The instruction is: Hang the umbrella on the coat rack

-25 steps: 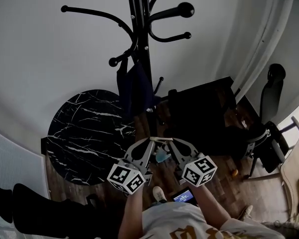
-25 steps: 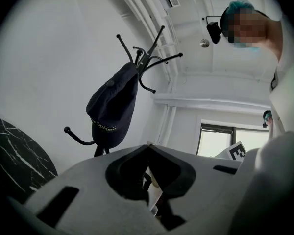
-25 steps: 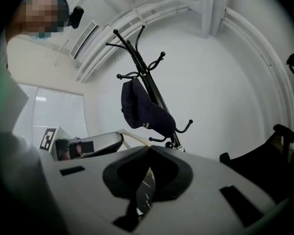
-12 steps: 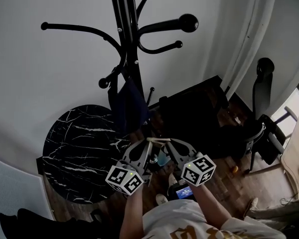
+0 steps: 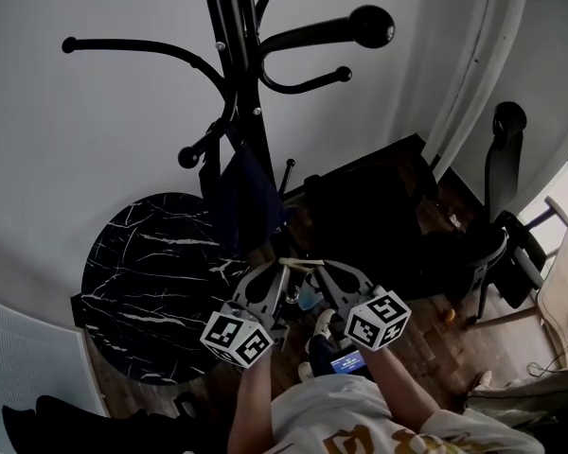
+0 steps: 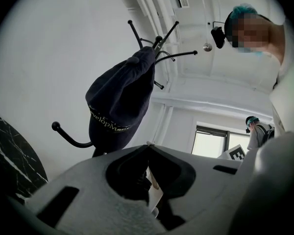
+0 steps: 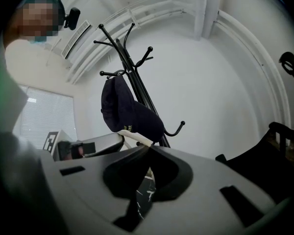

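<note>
The black coat rack (image 5: 241, 83) stands against the white wall with curved hooks at several heights. A navy cap with yellow lettering (image 5: 239, 192) hangs from one of its lower hooks (image 6: 120, 104) (image 7: 127, 111). I cannot make out an umbrella in any view. My left gripper (image 5: 286, 266) and right gripper (image 5: 312, 266) are held tip to tip in front of the rack's foot. Each is shut on one thin cream strip (image 5: 301, 264) that spans the two tips. The strip also shows inside the left gripper (image 6: 148, 147) and at the tip of the right gripper (image 7: 149, 147).
A round black marble table (image 5: 151, 272) stands left of the rack. A black cabinet (image 5: 379, 211) stands on its right, with a white curtain (image 5: 473, 74) and a black chair (image 5: 502, 235) beyond. The person's feet (image 5: 322, 324) are below the grippers. Another person (image 6: 257, 129) stands by a window.
The grippers stay together, still shut on the strip. The view has swung, so the rack's top hook looms larger at the upper right. The person's feet have stepped.
</note>
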